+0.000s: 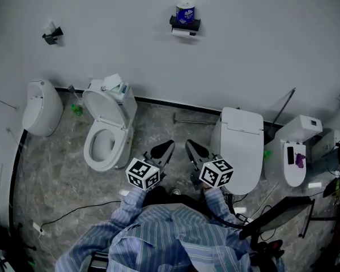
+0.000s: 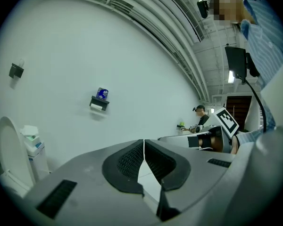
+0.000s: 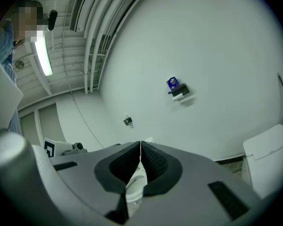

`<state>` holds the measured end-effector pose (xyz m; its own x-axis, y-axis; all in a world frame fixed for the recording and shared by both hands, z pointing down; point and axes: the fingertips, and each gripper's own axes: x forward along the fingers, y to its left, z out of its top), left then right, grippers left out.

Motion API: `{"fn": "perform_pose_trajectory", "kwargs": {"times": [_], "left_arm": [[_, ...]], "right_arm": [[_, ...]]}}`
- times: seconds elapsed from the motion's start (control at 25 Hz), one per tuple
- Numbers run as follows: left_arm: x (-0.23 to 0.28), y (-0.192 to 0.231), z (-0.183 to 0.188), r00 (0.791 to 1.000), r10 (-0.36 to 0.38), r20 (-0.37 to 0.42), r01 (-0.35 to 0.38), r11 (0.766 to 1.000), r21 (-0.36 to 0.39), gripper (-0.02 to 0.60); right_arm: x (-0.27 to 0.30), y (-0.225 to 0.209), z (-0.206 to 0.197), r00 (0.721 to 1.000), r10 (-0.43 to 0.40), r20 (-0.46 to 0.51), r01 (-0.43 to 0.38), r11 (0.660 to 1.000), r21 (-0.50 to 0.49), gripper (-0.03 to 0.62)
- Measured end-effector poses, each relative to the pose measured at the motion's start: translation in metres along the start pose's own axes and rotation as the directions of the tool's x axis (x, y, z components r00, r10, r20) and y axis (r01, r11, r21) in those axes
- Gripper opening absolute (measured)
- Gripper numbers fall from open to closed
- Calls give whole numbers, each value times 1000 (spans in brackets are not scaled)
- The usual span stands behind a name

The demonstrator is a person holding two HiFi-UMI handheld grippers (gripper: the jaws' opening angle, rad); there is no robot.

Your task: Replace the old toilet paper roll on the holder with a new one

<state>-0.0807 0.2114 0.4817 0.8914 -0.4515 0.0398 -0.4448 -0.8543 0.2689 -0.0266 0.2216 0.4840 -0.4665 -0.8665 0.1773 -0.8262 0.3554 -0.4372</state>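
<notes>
A black wall holder hangs high on the white wall with a white roll under it and a blue-wrapped new roll standing on top. The same holder and blue-wrapped roll show in the left gripper view, and the holder also in the right gripper view. My left gripper and right gripper are side by side, well short of the wall, both shut and empty. The left gripper and right gripper have their jaw tips touching.
An open toilet stands at the left and a closed one at the right, with the grippers over the floor gap between them. A urinal-like fixture is far left, another small holder on the wall. Cables lie on the floor.
</notes>
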Motion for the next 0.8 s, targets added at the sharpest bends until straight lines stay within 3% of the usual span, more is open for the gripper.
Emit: {"fn": "perform_pose_trajectory", "kwargs": {"times": [0.48,0.8], "left_arm": [[25,18,-1,1000,1,-31,-1,1000,-10,6],[64,72,1,999,-2,-34,1,999,-43,6]], "right_arm": [[22,-23,-1,999,33,-21,-33,999,36,8],[63,-64,16,1000,-8,-23,10,997,71,8]]}}
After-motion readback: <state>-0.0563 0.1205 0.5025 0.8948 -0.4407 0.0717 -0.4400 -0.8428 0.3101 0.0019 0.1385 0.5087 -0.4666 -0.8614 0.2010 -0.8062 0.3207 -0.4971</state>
